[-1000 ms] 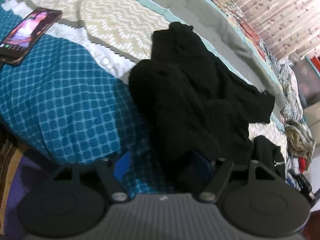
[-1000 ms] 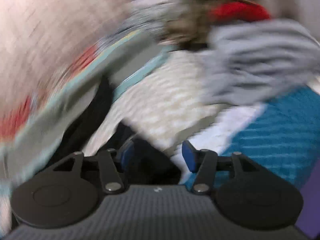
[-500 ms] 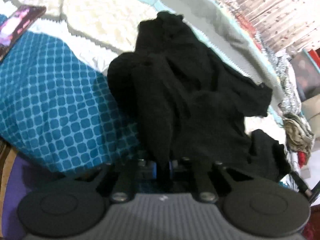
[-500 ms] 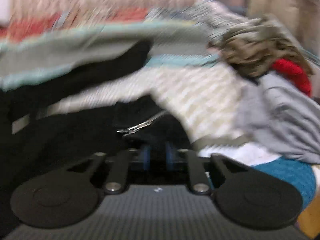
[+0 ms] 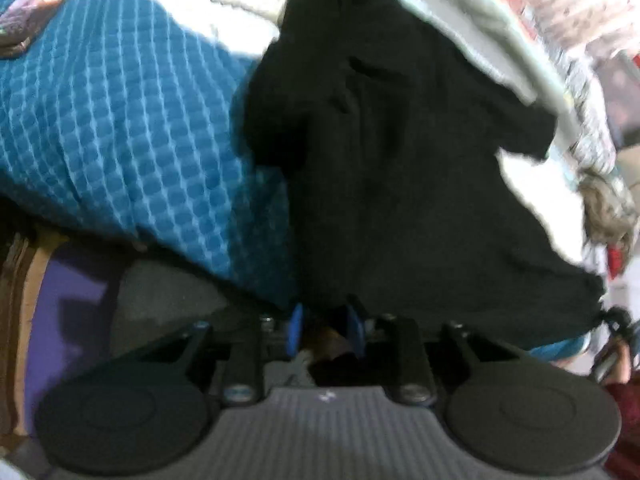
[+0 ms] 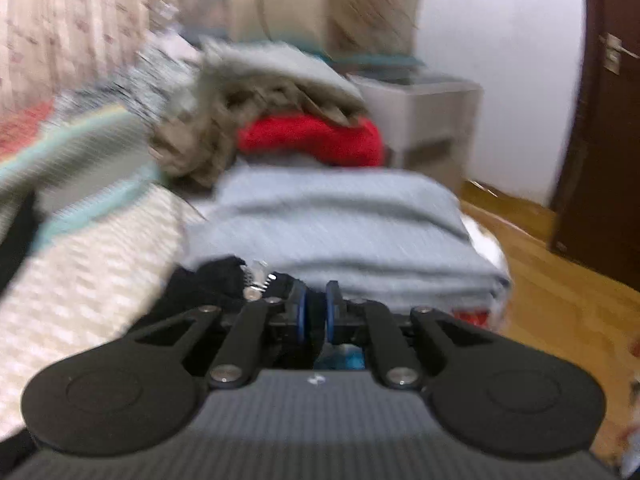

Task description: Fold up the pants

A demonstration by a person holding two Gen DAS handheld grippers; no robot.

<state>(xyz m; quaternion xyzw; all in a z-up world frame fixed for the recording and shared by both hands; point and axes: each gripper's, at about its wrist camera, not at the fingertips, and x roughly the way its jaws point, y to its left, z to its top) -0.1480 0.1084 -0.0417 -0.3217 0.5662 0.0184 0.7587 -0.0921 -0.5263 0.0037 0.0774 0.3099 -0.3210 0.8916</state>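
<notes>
The black pants (image 5: 400, 168) lie spread over the bed (image 5: 120, 120), across its blue checked cover and the pale patterned sheet behind. Their near hem is bunched into the left gripper (image 5: 325, 330), whose blue-padded jaws stand close together, clamped on a fold of the cloth. From there the pants fan out away from the gripper: one dark lobe to the left over the blue cover, one leg end reaching right toward the bed's grey edge band. The pants' right corner, with a drawstring dangling, hangs at the near right edge of the bed.

A phone (image 5: 36, 20) lies on the bed far left of the pants, well apart from them.

The right gripper (image 6: 316, 312) has its jaws nearly together, with dark cloth between the blue pads; a zip (image 6: 256, 280) on the pants (image 6: 216, 280) shows just left of the jaws. The view is blurred, so the bite itself is hard to make out. Beyond the pants sits a folded grey garment (image 6: 340, 220), and behind that a red one (image 6: 312, 140) under a heap of khaki cloth (image 6: 248, 92). Right of the bed are wooden floor (image 6: 560, 280) and a dark door (image 6: 608, 140).
</notes>
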